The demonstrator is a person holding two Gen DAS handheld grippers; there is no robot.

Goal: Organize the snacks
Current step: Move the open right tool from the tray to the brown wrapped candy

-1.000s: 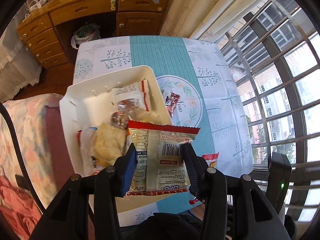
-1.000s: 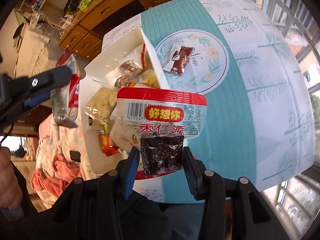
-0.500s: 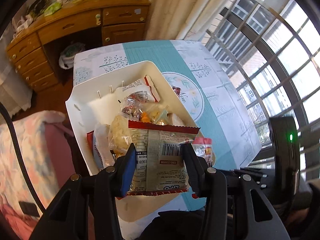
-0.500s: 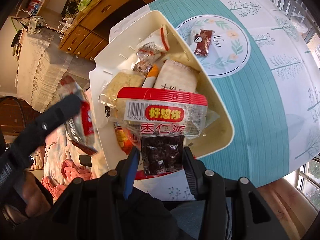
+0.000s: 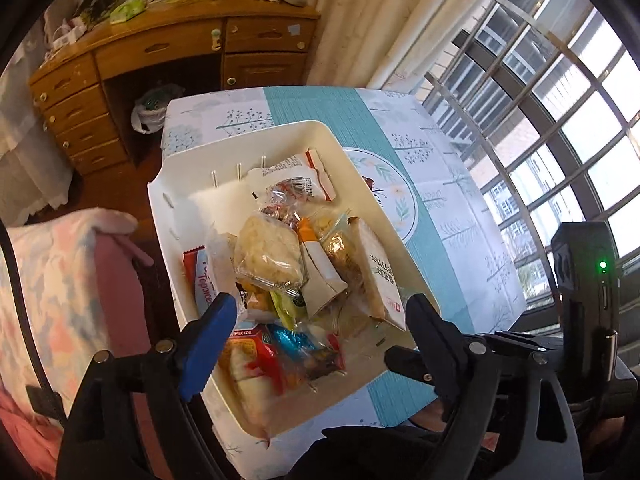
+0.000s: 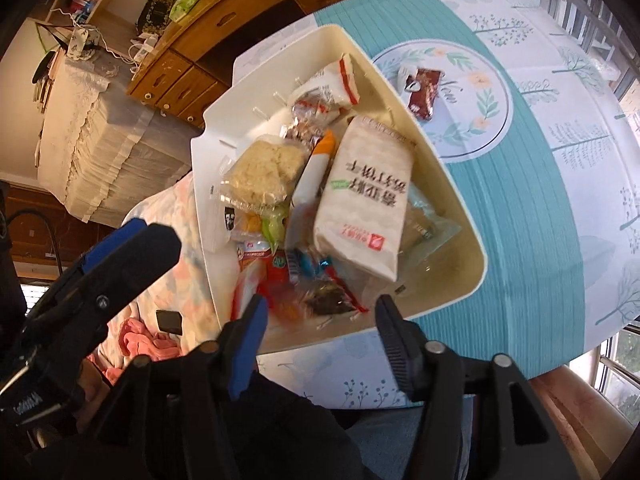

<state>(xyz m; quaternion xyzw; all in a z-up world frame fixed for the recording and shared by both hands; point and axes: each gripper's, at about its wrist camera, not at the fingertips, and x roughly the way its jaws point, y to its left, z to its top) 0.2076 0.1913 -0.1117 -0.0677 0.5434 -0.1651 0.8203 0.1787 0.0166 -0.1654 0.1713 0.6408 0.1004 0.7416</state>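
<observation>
A cream plastic bin [image 5: 188,184] [image 6: 452,184] sits on the table and holds several snack packets, among them a white cracker pack [image 6: 364,196] [image 5: 380,272] and a clear-wrapped rice cake [image 5: 268,252] [image 6: 260,172]. My left gripper [image 5: 316,316] is open and empty above the bin's near end. My right gripper [image 6: 320,320] is open and empty above the bin's near edge. A red packet [image 6: 332,296] lies just beyond its fingers. One brown snack packet [image 6: 422,90] lies on the tablecloth outside the bin. The left gripper also shows at the left of the right wrist view [image 6: 120,256].
The table carries a teal and white tablecloth [image 6: 532,184] [image 5: 448,216]. A wooden desk with drawers [image 5: 160,52] stands beyond it. A bed with a pink blanket [image 5: 48,280] is at the left. A barred window [image 5: 560,120] is at the right.
Both grippers have opened and let go of their snack packets, which now lie in the bin. Both cameras have moved over the bin's near end.
</observation>
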